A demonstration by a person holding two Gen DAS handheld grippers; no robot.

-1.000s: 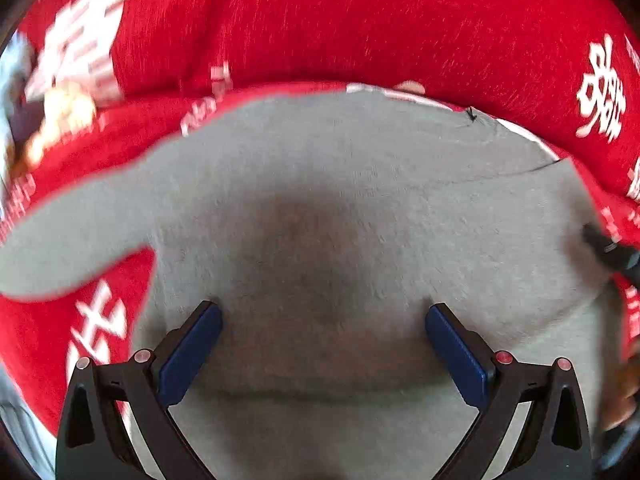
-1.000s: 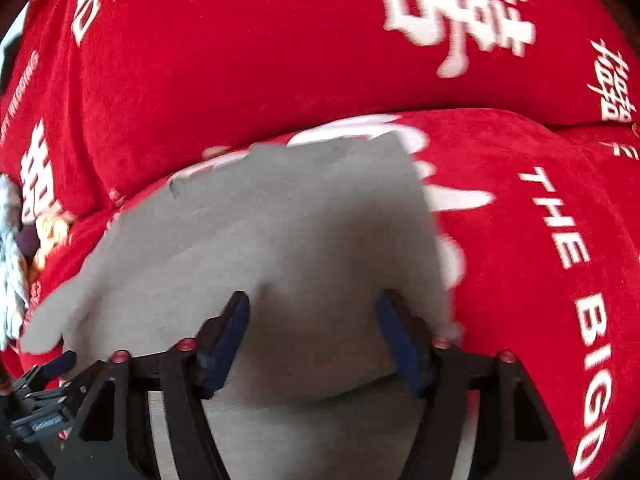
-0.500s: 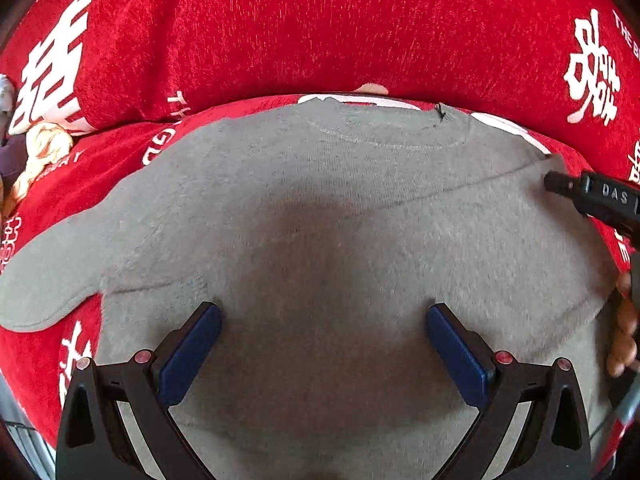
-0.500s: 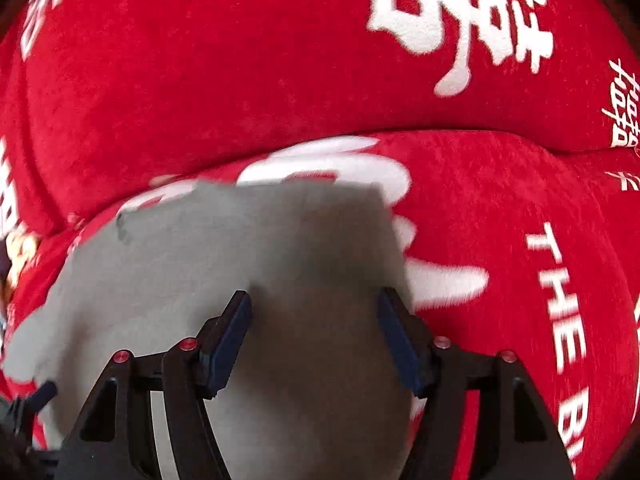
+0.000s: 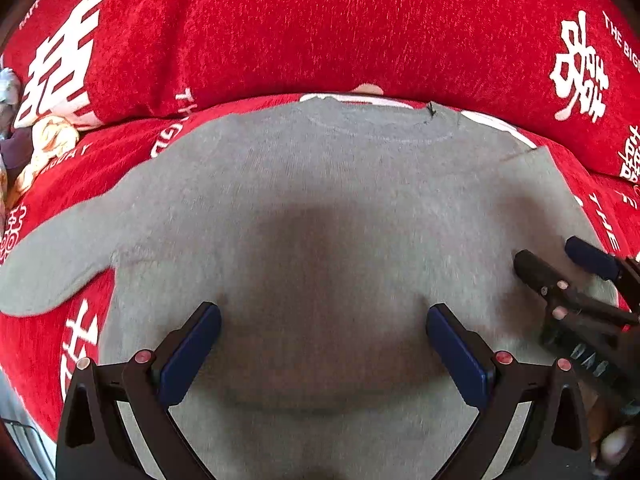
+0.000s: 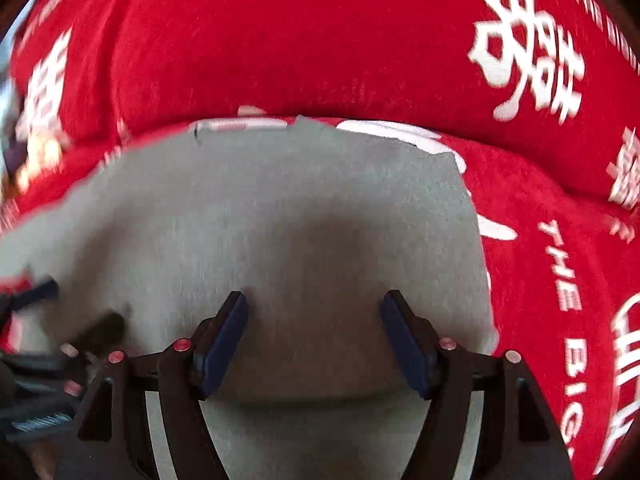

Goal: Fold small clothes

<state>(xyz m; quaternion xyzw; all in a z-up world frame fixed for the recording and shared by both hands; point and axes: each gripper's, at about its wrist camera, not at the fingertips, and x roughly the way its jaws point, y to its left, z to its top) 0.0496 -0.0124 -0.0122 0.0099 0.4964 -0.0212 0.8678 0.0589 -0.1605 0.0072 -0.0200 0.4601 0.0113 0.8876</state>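
Note:
A small grey sweater [image 5: 328,208] lies flat on a red cover, neckline at the far side. Its left sleeve [image 5: 52,276] sticks out sideways. Its right edge [image 6: 472,216] runs straight, with a fold line near the shoulder. My left gripper [image 5: 324,344] hangs open over the sweater's lower middle, with nothing between its blue pads. My right gripper [image 6: 314,332] hovers over the sweater's right part, jaws opening, and nothing is pinched between them. Each gripper shows at the edge of the other's view: the right gripper [image 5: 550,254] and the left gripper [image 6: 76,308], which is blurred.
The red cover with white characters [image 5: 580,72] spreads over a seat and a raised back cushion [image 5: 320,20] behind the sweater. A cream and orange bundle [image 5: 48,140] lies at the far left. A person's fingers [image 5: 612,444] grip the right tool.
The right gripper has swung and rolled, so its view now takes in more of the sweater, and its jaws stand wider. In the left view it sits lower along the sweater's right edge.

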